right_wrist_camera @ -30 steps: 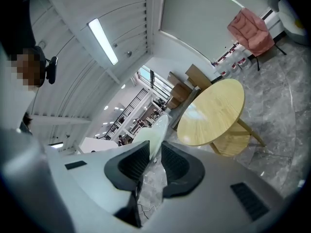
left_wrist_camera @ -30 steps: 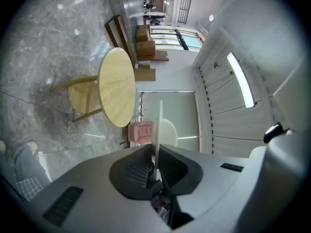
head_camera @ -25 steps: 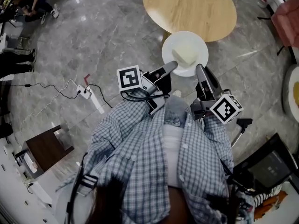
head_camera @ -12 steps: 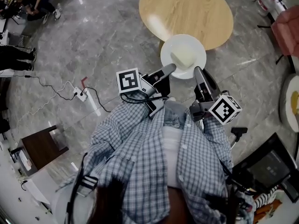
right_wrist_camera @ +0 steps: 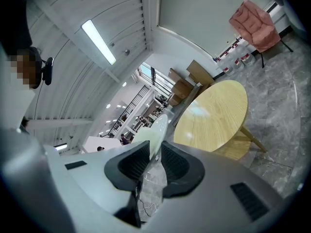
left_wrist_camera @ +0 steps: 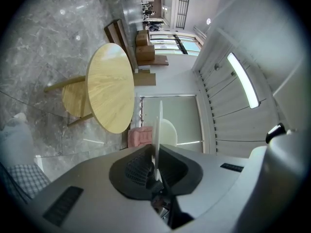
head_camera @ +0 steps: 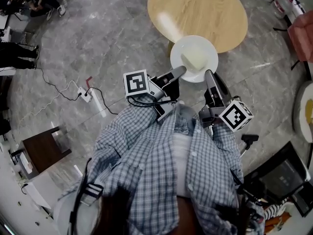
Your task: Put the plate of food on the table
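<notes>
A white plate (head_camera: 205, 50) carrying a pale block of food (head_camera: 194, 58) hangs between both grippers, just in front of the round wooden table (head_camera: 198, 11). In the head view the plate overlaps the table's near edge. My left gripper (head_camera: 182, 70) is shut on the plate's near-left rim. My right gripper (head_camera: 209, 74) is shut on its near-right rim. In the left gripper view the plate (left_wrist_camera: 158, 125) shows edge-on between the left gripper's (left_wrist_camera: 156, 155) dark pads, with the table (left_wrist_camera: 109, 86) beyond. The right gripper view shows the plate's rim (right_wrist_camera: 156, 129) in the right gripper's (right_wrist_camera: 154, 155) pads and the table (right_wrist_camera: 214, 115) ahead.
The marble floor holds a power strip with cables (head_camera: 83, 94) at left and a dark wooden stand (head_camera: 44, 153) lower left. A pink chair (head_camera: 303, 26) stands at right, with a second round table's edge (head_camera: 305, 106) below it. People (head_camera: 19, 4) sit far left. The table's legs (right_wrist_camera: 252, 137) splay outward.
The head view has shifted a little, and the plate overlaps the table's near edge slightly more. Both grippers keep the same hold on the rim.
</notes>
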Motion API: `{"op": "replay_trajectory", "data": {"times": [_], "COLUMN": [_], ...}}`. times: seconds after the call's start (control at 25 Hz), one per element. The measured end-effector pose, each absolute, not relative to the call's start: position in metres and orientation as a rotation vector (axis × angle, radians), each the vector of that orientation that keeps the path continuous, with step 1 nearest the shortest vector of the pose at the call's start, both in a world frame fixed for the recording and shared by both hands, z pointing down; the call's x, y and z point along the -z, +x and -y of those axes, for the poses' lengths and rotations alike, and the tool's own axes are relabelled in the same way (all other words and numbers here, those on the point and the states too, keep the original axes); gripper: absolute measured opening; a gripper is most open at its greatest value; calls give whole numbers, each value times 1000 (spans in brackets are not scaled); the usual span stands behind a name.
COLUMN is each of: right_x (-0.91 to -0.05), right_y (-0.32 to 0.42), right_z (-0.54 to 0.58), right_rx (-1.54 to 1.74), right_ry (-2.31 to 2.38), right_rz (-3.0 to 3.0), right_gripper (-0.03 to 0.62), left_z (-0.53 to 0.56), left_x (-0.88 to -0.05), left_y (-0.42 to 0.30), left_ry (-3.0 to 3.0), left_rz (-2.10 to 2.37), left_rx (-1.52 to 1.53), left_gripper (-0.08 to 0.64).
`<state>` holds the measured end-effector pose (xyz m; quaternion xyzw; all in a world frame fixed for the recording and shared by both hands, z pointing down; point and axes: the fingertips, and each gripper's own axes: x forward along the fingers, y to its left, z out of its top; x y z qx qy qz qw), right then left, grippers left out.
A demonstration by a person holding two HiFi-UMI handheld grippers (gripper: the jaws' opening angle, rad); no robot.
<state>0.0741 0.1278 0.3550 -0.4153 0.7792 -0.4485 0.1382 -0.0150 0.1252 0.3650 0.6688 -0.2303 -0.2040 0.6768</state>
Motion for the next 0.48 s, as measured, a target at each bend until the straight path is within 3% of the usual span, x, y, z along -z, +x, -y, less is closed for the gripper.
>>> {"op": "replay_trajectory", "data": {"times": [0.48], "right_x": [-363], "right_y": [71], "right_z": [-93], "right_rx": [1335], "right_ry": [-1206], "right_rz": [-2230], "right_gripper": [81], "left_z": [-90], "left_x": [-370], "left_y": [-18], "left_ry": [1489], "left_rz": [530], "left_rx": [423], "left_gripper": [28]}}
